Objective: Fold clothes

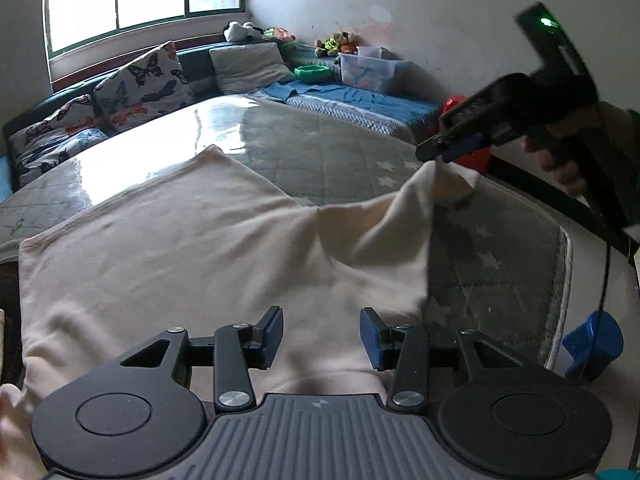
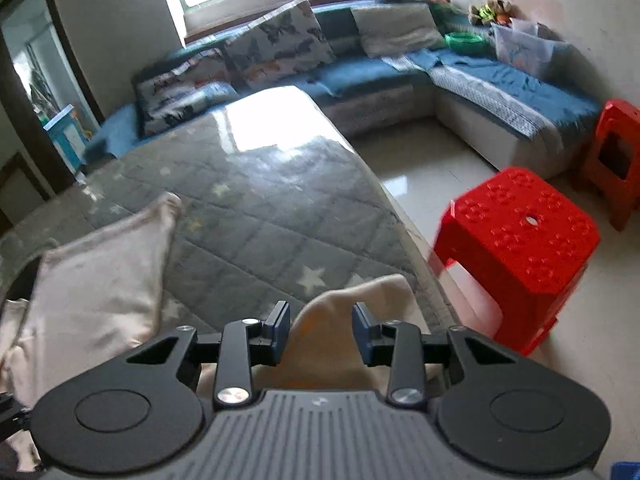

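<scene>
A cream garment (image 1: 168, 248) lies spread on the grey quilted star-pattern mat (image 1: 340, 160) that covers the table. My left gripper (image 1: 322, 336) hovers open just above the garment's near edge, with nothing between its blue pads (image 1: 370, 338). To the upper right, my right gripper (image 1: 444, 156) is shut on the cuff of the sleeve (image 1: 400, 216) and holds it up off the mat, so the sleeve stretches from the body. In the right wrist view the right gripper (image 2: 322, 332) has the cream sleeve (image 2: 340, 300) bunched between its pads. The rest of the garment (image 2: 100, 288) lies to the left.
The mat's right edge (image 2: 404, 240) drops to a tiled floor where a red stool (image 2: 520, 240) stands close by, a second one (image 2: 616, 160) behind it. A corner sofa with butterfly cushions (image 1: 140, 80) and a clear box (image 1: 372, 68) lines the far walls. A blue object (image 1: 596, 344) sits at right.
</scene>
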A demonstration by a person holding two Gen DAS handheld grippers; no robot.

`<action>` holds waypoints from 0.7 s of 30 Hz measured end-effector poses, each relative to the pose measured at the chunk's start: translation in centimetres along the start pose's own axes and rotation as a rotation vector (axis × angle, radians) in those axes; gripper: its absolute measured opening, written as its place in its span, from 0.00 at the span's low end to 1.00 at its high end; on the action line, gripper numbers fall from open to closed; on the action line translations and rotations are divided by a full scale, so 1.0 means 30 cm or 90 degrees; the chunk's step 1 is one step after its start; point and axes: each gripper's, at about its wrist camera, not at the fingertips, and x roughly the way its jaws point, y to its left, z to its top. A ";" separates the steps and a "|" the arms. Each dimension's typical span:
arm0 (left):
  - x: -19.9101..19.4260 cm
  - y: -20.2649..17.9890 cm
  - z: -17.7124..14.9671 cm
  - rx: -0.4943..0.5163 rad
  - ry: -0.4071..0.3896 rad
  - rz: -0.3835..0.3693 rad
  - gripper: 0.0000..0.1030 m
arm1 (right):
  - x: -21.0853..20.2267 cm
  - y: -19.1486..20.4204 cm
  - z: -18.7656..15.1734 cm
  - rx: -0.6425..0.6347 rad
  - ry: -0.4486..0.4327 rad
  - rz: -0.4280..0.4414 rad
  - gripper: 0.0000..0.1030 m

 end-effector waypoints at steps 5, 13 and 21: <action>0.006 -0.005 -0.018 -0.001 0.004 -0.003 0.47 | 0.014 -0.004 -0.004 -0.003 0.013 -0.006 0.05; 0.002 -0.008 -0.026 0.004 0.002 -0.006 0.49 | -0.194 0.063 0.010 -0.041 -0.185 0.056 0.05; -0.013 -0.014 -0.043 0.016 0.002 -0.014 0.52 | -0.094 -0.076 -0.111 0.010 -0.093 -0.140 0.09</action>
